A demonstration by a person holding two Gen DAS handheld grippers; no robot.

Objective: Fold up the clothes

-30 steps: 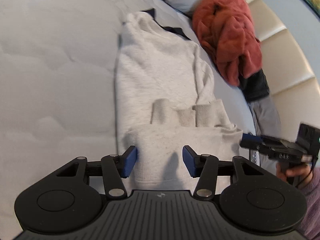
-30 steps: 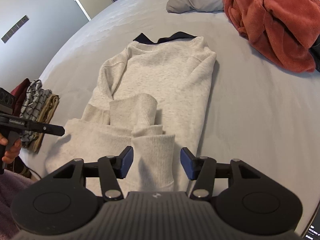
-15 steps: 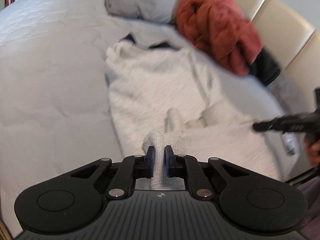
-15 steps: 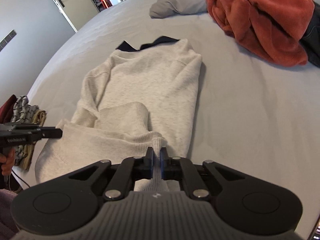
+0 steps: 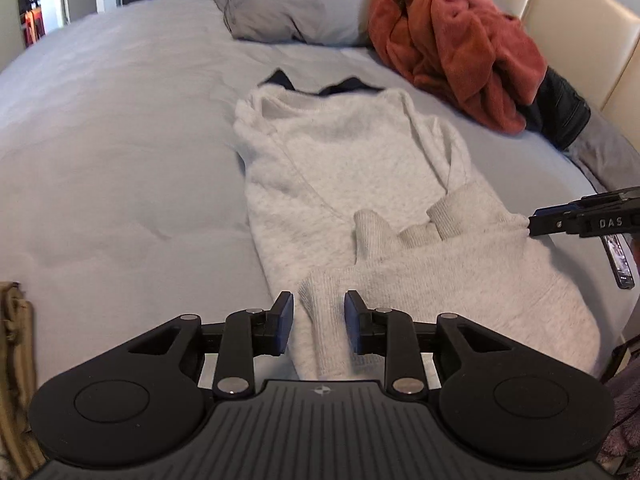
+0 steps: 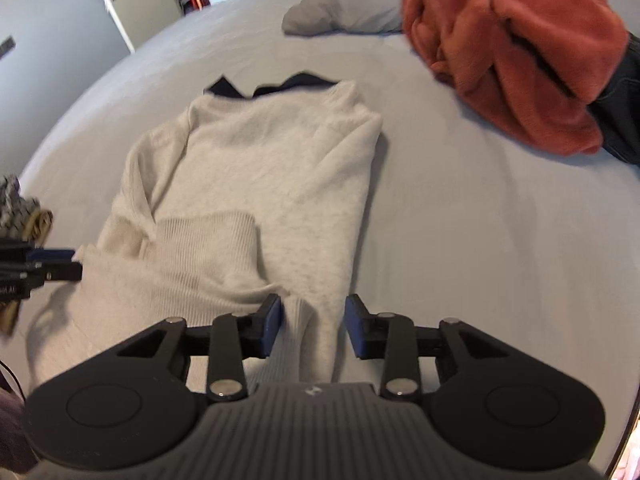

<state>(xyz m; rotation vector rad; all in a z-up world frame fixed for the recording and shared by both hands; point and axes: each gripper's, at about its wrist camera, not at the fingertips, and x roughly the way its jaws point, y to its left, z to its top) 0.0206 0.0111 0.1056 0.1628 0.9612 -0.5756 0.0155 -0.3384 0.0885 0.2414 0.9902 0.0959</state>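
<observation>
Right claw [image 6: 312,326] just opened, straddling sweatshirt [image 6: 264,184] hem.

White capitals "DAS" stand on the side of the black right gripper [image 5: 534,224], seen well off to the right of the left gripper's blue fingers [image 5: 284,322].

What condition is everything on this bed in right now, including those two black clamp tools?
Cream sweater: flat on the bed, sleeves folded in, hem lifted.
Left gripper: jaws just reopened, hem between them, not pinched.
Right gripper: jaws just reopened, hem between them, not pinched.
Rust fleece: crumpled heap.
Grey pillow: lying by the heap.
</observation>
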